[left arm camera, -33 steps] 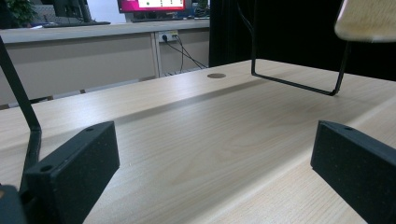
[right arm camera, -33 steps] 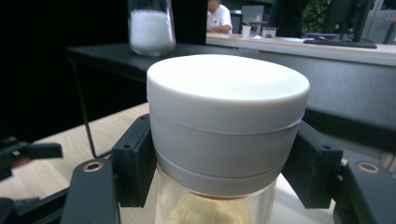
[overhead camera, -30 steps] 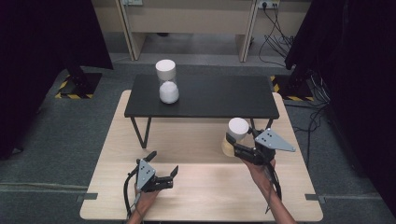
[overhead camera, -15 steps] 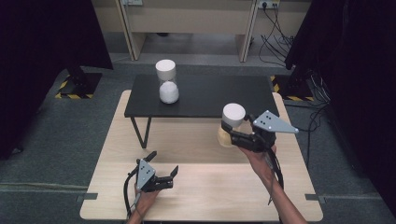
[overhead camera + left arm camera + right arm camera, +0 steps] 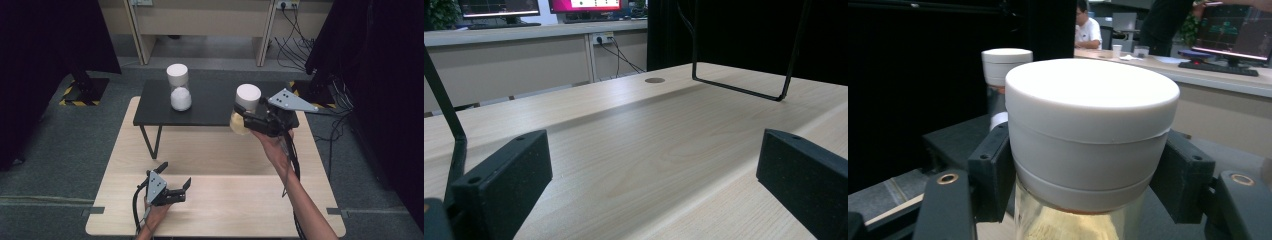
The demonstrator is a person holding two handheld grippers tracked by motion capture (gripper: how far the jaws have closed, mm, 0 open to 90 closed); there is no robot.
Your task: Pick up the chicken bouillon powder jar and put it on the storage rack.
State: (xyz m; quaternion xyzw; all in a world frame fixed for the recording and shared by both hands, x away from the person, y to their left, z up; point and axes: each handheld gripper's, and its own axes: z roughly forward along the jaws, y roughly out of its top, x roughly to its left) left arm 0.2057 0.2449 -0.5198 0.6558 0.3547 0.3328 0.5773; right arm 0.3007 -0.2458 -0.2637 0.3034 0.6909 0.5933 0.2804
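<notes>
My right gripper (image 5: 248, 119) is shut on a clear jar (image 5: 244, 111) with a white lid and pale yellow contents. It holds the jar upright in the air over the front right edge of the low black shelf (image 5: 215, 112). In the right gripper view the jar (image 5: 1092, 130) is gripped just under its lid between both black jaws. A second white-lidded jar (image 5: 178, 93), with white contents, stands on the shelf's left part; the right gripper view shows this second jar (image 5: 1005, 62) behind. My left gripper (image 5: 176, 176) rests open on the wooden table (image 5: 225, 200) near the front, with nothing between its jaws (image 5: 649, 170).
The black shelf stands on thin wire legs (image 5: 744, 85) across the back of the wooden table. Bare wood (image 5: 210, 145) lies between the shelf and the left gripper. Dark curtains (image 5: 45, 55) and cables (image 5: 295, 45) surround the table on the floor.
My right gripper has lifted the yellow-filled jar off the wooden table and carried it forward and left, up to the black shelf's edge. The left gripper has not moved.
</notes>
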